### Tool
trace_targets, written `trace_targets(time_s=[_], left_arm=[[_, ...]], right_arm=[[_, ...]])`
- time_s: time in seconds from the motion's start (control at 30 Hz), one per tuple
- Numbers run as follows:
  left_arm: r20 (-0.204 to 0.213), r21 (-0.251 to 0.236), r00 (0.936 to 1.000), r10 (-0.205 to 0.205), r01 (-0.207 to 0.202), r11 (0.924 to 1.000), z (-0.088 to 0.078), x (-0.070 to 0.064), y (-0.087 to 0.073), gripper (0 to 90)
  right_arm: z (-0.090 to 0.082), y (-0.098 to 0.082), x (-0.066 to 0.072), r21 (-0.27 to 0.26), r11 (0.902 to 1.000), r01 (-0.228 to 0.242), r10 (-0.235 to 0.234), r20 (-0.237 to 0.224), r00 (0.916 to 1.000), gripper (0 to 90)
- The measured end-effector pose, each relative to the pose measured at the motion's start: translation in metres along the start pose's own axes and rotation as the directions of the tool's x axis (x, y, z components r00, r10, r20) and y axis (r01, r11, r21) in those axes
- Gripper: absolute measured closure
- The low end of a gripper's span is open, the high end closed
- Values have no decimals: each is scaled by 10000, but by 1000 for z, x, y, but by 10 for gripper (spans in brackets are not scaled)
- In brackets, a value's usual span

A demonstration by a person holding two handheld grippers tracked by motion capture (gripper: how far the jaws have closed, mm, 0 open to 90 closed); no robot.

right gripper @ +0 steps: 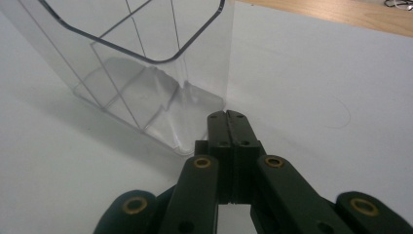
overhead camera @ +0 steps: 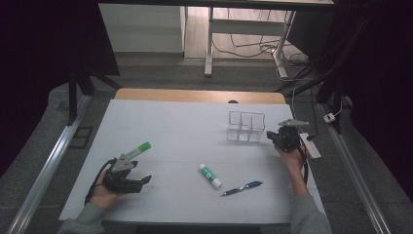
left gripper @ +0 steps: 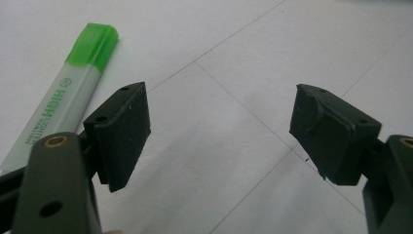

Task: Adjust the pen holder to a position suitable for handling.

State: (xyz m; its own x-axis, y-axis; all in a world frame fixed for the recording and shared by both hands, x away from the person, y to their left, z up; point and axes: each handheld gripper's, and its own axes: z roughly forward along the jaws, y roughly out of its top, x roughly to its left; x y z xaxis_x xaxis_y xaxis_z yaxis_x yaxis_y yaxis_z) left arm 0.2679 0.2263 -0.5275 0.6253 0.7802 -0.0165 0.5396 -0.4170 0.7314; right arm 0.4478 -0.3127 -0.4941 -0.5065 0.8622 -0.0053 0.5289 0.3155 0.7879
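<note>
- Your right gripper point(right gripper: 227, 117) has its jaws pressed together with nothing between them. No earlier look is at hand, so take that as it stands.
- It sits just beside the near corner of the one clear holder point(right gripper: 146, 73), tips close to the holder's base; whether they touch it cannot be told.
- In the high view that holder point(overhead camera: 246, 126) stands upright at the right rear of the white table point(overhead camera: 170, 122), and your right gripper point(overhead camera: 277, 137) is at its right side.
- The holder has several compartments, all empty as far as the clear walls show.
- Your left gripper point(left gripper: 219, 131) has its jaws wide apart over bare table, gripping nothing.
- One green highlighter point(left gripper: 63, 97) lies flat just outside the left jaw, cap pointing away from you.
- In the high view the highlighter point(overhead camera: 139, 149) lies at the front left, next to your left gripper point(overhead camera: 139, 176).
- One glue stick point(overhead camera: 210, 175) lies flat near the table's middle front.
- One blue pen point(overhead camera: 242, 188) lies just right of the glue stick, apart from it.
- Count on the table: one holder, one highlighter, one glue stick, one pen.
</note>
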Motion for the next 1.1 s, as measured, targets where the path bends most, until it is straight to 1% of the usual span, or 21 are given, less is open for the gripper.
trace_targets(time_s=[0.17,0.2,0.23,0.37,0.47,0.63,0.7,0.77,0.9,0.97,1.1], left_arm=[[-15,31,10000,10,-10,10000,0,0,0,220],[-15,31,10000,15,-15,10000,0,0,0,220],[-18,27,10000,24,-24,10000,0,0,0,220],[-21,36,10000,3,-3,10000,0,0,0,220],[-10,40,10000,-1,1,10000,0,0,0,220],[1,49,10000,20,-20,10000,0,1,-1,220],[4,52,10000,16,-16,10000,0,1,-1,220],[8,64,10000,21,-21,10000,1,1,-1,220],[7,92,10000,80,-80,9999,1,0,-1,220],[8,100,10000,85,-85,9999,1,0,-1,221],[23,114,10000,97,-97,9999,1,0,-1,221]], right_arm=[[5,3,-1,-62,10000,-74,73,-55,10000,889],[6,4,-1,3,10000,-58,58,-42,10000,889],[9,4,-1,-96,9999,-100,99,-84,9999,889],[12,6,-1,-35,9999,-158,158,-171,9997,889],[14,6,-1,-185,9996,-229,225,-221,9995,889],[19,6,-1,-42,9998,-199,198,-254,9995,889],[20,6,0,-88,9998,-193,190,-318,9993,889],[20,7,1,-96,9998,-159,157,-227,9996,889],[22,6,0,-131,9995,-284,280,-266,9993,889],[23,6,0,-117,9997,-237,235,-208,9995,889],[23,7,3,-161,9996,-237,234,-242,9994,890]])
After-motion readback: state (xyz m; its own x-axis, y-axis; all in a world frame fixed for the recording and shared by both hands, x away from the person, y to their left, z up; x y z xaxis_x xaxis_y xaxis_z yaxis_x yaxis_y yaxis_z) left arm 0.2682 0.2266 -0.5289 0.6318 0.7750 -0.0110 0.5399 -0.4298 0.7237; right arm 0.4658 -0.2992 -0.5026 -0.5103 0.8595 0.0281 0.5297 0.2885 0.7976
